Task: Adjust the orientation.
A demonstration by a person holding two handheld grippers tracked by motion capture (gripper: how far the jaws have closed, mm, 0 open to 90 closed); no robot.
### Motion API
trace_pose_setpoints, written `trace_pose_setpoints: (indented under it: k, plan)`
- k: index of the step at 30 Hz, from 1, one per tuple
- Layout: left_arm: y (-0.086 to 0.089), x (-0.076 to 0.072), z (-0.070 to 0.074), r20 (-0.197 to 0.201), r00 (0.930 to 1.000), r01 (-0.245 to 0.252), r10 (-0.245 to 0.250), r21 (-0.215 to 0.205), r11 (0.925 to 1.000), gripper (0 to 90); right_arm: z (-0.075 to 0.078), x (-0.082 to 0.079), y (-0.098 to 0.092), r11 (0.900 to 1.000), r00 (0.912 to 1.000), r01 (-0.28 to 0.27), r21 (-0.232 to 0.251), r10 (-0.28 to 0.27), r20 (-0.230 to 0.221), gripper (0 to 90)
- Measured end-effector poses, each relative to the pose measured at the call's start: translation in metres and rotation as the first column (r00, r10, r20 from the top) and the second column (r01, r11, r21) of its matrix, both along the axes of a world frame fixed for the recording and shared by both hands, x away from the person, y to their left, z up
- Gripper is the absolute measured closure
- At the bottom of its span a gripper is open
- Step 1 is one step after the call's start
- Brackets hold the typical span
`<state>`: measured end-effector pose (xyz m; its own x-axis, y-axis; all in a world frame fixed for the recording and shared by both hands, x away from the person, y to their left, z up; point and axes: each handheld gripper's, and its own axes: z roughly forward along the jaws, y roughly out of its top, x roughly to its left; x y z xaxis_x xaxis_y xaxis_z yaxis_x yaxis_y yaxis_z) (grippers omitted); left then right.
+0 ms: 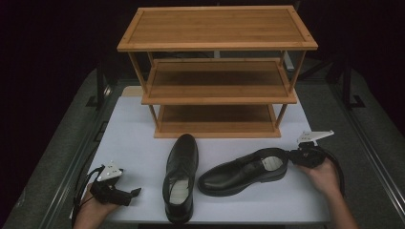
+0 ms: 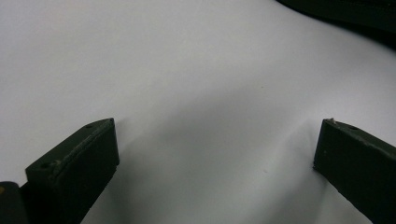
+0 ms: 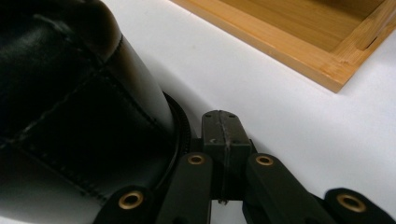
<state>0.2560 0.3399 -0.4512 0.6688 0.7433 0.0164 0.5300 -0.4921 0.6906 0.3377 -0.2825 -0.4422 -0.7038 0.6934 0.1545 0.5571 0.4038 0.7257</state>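
Black leather shoe (image 1: 243,171) on its sole at the right of the white counter (image 1: 133,143), toe toward the middle, heel toward the right edge, pale insole showing through the opening. Seen close in the right gripper view as a stitched black heel (image 3: 70,107) just left of the fingers. Right gripper (image 1: 292,156) at that heel, held by the right hand (image 1: 325,175), grey plate above it and cable looping round behind. Right fingers (image 3: 223,135) pressed flat together, nothing between them, tips resting beside the heel's rim; touching or a hair apart, cannot tell.

Second black shoe (image 1: 181,179) just left of the first, lying lengthwise, toe pointing to the rack, heel near the front edge, toes of the two shoes close but apart.

Wooden shoe rack (image 1: 217,71) at the back of the counter, three slatted bamboo shelves, lowest shelf just behind the second shoe's toe. Corner of that lowest shelf (image 3: 299,32) in the right gripper view, well beyond the fingertips.

Left gripper (image 1: 133,194) at the front left corner, well apart from both shoes, held low by the left hand (image 1: 93,212), pointing right along the counter. Left fingers (image 2: 79,163) spread wide, bare white counter between them.
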Motion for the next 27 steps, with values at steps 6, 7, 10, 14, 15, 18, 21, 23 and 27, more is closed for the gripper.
trace_pose_setpoints:
  k: [6, 7, 10, 14, 15, 18, 21, 23, 27]
  plan:
    - [0.000, 0.000, 0.000, 0.000, 1.0000, 0.000, 0.000, 0.000, 1.0000, 0.0, 0.002, -0.011, -0.001, 1.000, 0.9998, -0.018, -0.017, 0.018, -0.009, 89.9]
    - [0.000, 0.000, 0.000, 0.000, 1.0000, 0.000, 0.000, 0.000, 1.0000, 0.0, 0.002, -0.014, -0.001, 1.000, 0.9998, -0.022, -0.018, 0.022, -0.005, 89.9]
    - [0.000, 0.000, 0.000, 0.000, 1.0000, 0.000, 0.000, 0.000, 1.0000, 0.0, 0.001, -0.020, -0.004, 1.000, 0.9994, -0.031, -0.003, 0.031, -0.017, 89.9]
    - [0.000, 0.000, 0.000, 0.000, 1.0000, 0.000, 0.000, 0.000, 1.0000, 0.0, 0.001, -0.028, -0.004, 0.999, 0.9988, -0.041, 0.001, 0.041, -0.025, 89.9]
    - [0.000, 0.000, 0.000, 0.000, 1.0000, 0.000, 0.000, 0.000, 1.0000, 0.0, 0.001, -0.029, -0.005, 0.999, 0.9987, -0.043, 0.003, 0.043, -0.028, 89.9]
    - [0.000, 0.000, 0.000, 0.000, 1.0000, 0.000, 0.000, 0.000, 1.0000, 0.0, 0.001, -0.036, -0.005, 0.999, 0.9981, -0.053, 0.005, 0.054, -0.031, 89.9]
    - [0.000, 0.000, 0.000, 0.000, 1.0000, 0.000, 0.000, 0.000, 1.0000, 0.0, 0.001, -0.045, -0.005, 0.998, 0.9974, -0.063, 0.005, 0.063, -0.034, 89.9]
    - [0.000, 0.000, 0.000, 0.000, 1.0000, 0.000, 0.000, 0.001, 1.0000, 0.0, 0.002, -0.051, -0.004, 0.998, 0.9977, -0.057, -0.005, 0.057, -0.038, 89.9]
    - [0.000, 0.000, 0.000, 0.000, 1.0000, 0.000, 0.000, 0.001, 1.0000, 0.0, 0.004, -0.062, -0.003, 0.997, 0.9969, -0.068, -0.021, 0.067, -0.041, 89.9]
